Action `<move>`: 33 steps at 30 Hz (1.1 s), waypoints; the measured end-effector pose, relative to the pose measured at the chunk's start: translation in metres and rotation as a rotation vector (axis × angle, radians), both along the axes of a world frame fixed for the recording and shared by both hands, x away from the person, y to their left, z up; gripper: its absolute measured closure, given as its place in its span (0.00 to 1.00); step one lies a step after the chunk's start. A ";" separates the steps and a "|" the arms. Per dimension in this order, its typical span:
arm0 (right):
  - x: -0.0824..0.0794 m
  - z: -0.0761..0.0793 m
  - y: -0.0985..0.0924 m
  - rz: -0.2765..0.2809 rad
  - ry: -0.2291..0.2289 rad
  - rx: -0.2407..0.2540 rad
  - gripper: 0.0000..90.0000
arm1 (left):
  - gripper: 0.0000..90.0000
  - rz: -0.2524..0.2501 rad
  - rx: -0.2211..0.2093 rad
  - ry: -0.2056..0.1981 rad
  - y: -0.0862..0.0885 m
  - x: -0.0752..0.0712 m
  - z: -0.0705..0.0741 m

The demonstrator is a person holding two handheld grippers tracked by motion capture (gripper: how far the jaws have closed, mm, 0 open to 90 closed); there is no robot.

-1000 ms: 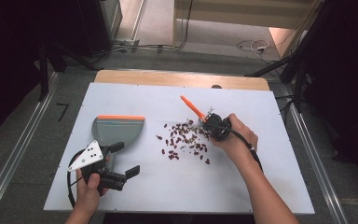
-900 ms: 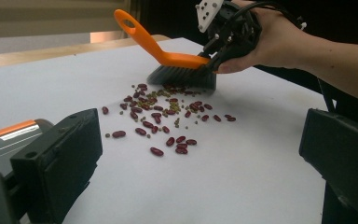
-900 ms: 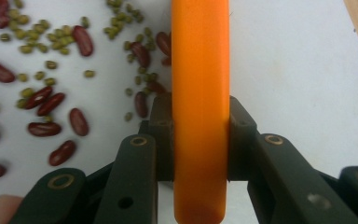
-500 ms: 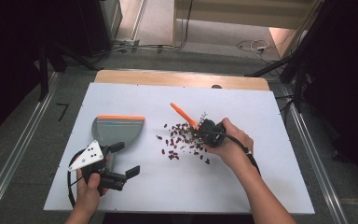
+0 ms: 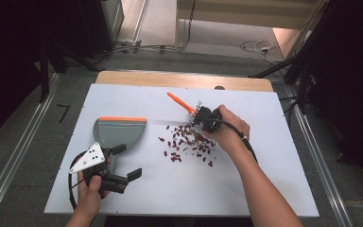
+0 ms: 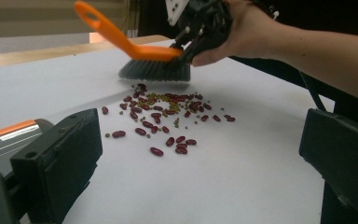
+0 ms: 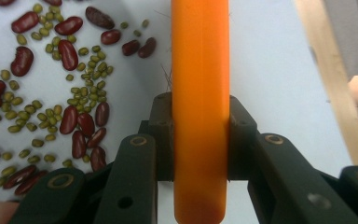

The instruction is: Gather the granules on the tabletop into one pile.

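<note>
The right gripper (image 5: 199, 115) is clamped on the orange handle of a brush (image 5: 179, 102); in the right gripper view both jaws press the handle (image 7: 199, 116) from either side. In the high view the brush handle slants up and away from the right hand (image 5: 227, 130), toward the far edge of the table (image 5: 264, 189). In the left gripper view the grey bristles (image 6: 154, 71) hang just above the white surface, at the far edge of a scatter of beans (image 6: 168, 116), with the right hand (image 6: 242, 28) above and to the right.

The beans (image 5: 186, 144) lie loose near the middle of the table, just left of the right hand: large dark red ones mixed with small green ones, as the right gripper view shows (image 7: 51, 88). The spread is densest beside the brush and thins toward the person.

A grey dustpan (image 5: 118, 132) with an orange lip rests flat on the table, left of the beans and apart from them, its lip toward the far edge.

The left gripper (image 5: 127, 163) lies low near the dustpan's near end, held in the left hand (image 5: 92, 189). Its jaws stand wide apart, with nothing between them; in the left gripper view they frame the beans from either side, and the dustpan (image 6: 9, 135) shows behind the left one.
</note>
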State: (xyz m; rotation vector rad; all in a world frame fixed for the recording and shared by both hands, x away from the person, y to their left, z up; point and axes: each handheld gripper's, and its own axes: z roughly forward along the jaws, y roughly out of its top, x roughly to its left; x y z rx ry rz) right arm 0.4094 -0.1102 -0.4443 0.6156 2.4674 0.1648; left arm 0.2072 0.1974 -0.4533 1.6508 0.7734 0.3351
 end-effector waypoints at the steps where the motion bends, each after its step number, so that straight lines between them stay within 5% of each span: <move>1: 0.001 -0.003 0.002 0.011 0.004 -0.013 0.76 | 0.00 0.001 -0.003 -0.001 0.000 0.000 0.000; 21: -0.045 0.004 -0.001 0.186 0.104 -0.013 0.76 | 0.00 -0.004 0.004 0.000 -0.003 0.000 0.000; 27: -0.030 0.012 0.007 0.196 0.035 0.006 0.76 | 0.00 -0.004 0.004 0.001 -0.002 0.000 0.000; 33: -0.007 0.001 0.027 0.230 -0.028 -0.015 0.76 | 0.00 -0.002 -0.003 0.001 0.000 0.000 0.000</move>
